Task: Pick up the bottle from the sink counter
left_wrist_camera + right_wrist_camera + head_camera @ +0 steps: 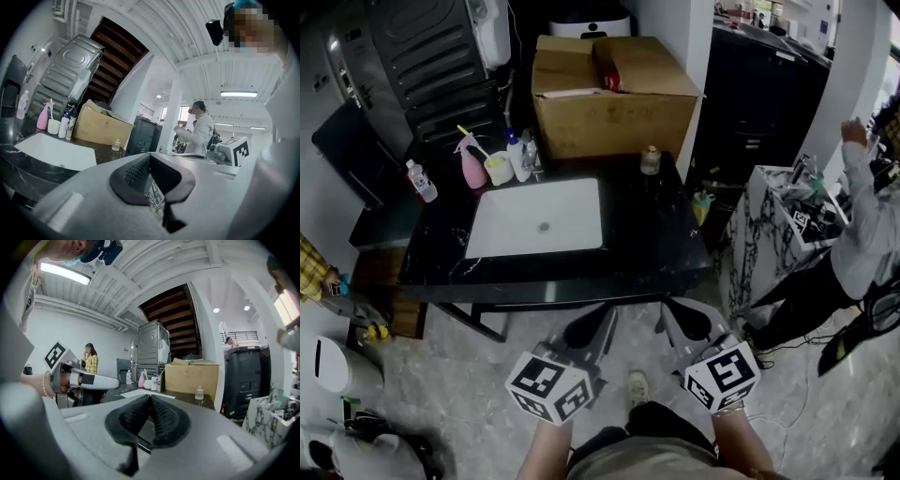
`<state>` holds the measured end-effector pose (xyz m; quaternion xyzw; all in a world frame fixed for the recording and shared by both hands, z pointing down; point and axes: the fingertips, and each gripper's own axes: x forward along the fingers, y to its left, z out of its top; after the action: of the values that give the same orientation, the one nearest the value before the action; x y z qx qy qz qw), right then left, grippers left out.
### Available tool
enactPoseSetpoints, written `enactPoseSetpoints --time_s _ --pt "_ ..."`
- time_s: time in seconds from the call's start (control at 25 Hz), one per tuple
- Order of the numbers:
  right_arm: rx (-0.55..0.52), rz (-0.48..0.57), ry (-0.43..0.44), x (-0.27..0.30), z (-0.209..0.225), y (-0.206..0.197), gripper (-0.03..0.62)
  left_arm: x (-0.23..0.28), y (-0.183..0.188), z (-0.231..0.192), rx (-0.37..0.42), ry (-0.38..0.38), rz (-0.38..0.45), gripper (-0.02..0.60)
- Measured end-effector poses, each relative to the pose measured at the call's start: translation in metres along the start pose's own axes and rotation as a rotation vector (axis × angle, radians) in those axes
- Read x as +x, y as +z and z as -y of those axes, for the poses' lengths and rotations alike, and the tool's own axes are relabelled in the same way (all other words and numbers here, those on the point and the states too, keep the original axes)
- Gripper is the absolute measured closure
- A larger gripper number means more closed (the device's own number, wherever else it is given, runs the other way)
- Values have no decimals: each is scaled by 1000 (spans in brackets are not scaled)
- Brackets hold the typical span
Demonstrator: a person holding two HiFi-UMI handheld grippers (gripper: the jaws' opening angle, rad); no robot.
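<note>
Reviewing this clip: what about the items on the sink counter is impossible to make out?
- Print on the clear bottle and the pink spray bottle: too small in all views.
- Contents of the small bottle: too small and dim in the head view.
- Part of the counter behind the cardboard box: hidden by it in the head view.

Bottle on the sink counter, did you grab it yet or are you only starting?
Nothing is done yet. The clear bottle, pink spray bottle and small glass bottle all stand on the black counter. In hand: nothing. The left gripper and right gripper are short of the counter, fingers shut and empty. Left: reach in, open the fingers, close on a bottle, lift.
</note>
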<state>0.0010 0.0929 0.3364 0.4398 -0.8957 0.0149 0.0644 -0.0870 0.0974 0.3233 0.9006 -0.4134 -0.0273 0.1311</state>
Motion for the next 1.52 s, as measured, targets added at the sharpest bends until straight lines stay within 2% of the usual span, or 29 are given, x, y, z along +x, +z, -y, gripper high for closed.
enactPoseSetpoints --time_s 0.28,0.56,1.24,1.52 --pt "-2 44 5 37 70 14 591 63 25 -34 14 53 44 575" --pt "-8 49 34 69 118 19 591 120 35 -50 17 66 54 575" --pt "30 -5 56 103 167 2 591 176 37 -75 -1 71 16 575" --pt "35 -39 36 125 190 -8 591 208 32 -92 -15 37 -2 575"
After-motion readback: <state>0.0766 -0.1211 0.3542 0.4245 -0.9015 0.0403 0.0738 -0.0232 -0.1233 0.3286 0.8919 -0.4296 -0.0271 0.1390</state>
